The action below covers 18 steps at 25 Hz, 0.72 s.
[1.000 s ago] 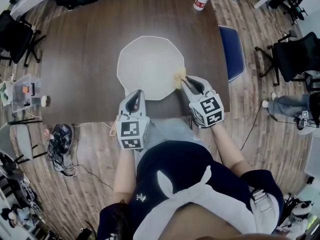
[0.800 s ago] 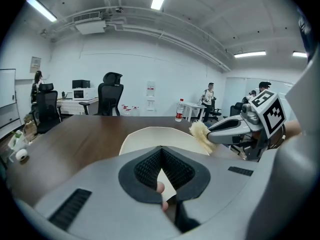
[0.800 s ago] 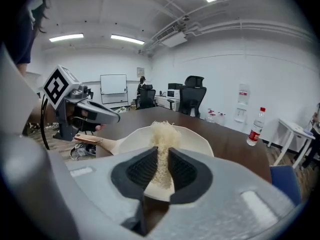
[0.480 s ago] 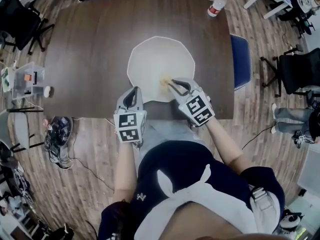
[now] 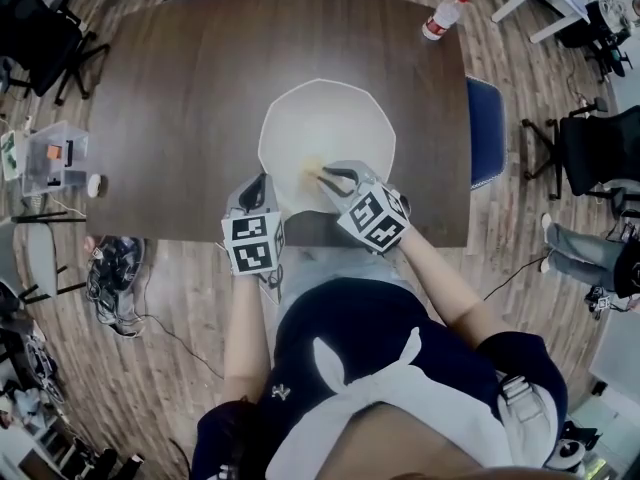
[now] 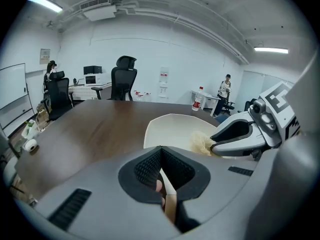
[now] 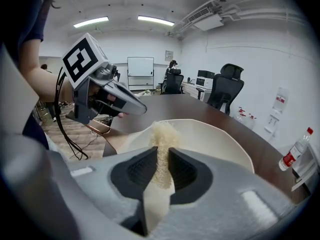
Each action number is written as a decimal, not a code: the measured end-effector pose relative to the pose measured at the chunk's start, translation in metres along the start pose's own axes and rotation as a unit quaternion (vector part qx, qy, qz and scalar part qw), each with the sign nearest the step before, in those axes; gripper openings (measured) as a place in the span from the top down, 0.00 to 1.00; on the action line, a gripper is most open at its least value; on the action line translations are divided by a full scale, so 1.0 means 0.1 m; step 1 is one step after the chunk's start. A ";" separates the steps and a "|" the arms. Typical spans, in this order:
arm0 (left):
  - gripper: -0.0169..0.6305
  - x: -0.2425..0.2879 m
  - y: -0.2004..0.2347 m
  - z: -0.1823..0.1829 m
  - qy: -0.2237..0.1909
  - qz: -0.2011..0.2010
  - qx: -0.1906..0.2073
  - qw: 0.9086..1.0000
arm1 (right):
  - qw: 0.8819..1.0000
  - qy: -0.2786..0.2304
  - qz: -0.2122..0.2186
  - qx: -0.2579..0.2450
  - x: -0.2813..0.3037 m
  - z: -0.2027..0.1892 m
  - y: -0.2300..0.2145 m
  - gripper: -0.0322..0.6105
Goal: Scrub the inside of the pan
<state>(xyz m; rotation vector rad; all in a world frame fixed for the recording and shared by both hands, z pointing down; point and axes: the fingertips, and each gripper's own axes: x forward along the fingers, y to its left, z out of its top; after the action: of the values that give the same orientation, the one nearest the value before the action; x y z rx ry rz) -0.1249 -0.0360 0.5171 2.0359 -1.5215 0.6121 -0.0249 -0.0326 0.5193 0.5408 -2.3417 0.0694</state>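
Pan (image 5: 335,118) stands on the bench (image 5: 170,78), close to its front edge. Left gripper (image 5: 260,186): fingers closed narrow on the pan's near rim, apparently steadying it. Right gripper (image 5: 322,171): fingers clamped on a scrub pad (image 5: 312,166), low inside the pan by the front wall. Risk: hard strokes could twist the thin rim free and slide the pan off; the pad may work loose.
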 end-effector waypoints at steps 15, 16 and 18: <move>0.94 0.30 0.01 -0.25 0.077 -0.050 -0.033 0.995 | 0.993 0.031 0.105 0.034 0.36 -0.16 0.20 0.85; 0.89 0.32 0.01 -0.28 0.085 -0.054 -0.034 0.994 | 0.993 0.032 0.106 0.033 0.38 -0.16 0.20 0.85; 0.84 0.37 0.01 -0.32 0.097 -0.062 -0.031 0.993 | 0.993 0.036 0.109 0.033 0.42 -0.16 0.20 0.85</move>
<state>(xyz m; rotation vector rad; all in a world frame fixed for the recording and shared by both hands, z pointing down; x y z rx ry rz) -0.1173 -0.0429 0.5651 1.9454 -1.2766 0.6831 -0.0498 -0.0268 0.5611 0.3059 -2.3256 0.2636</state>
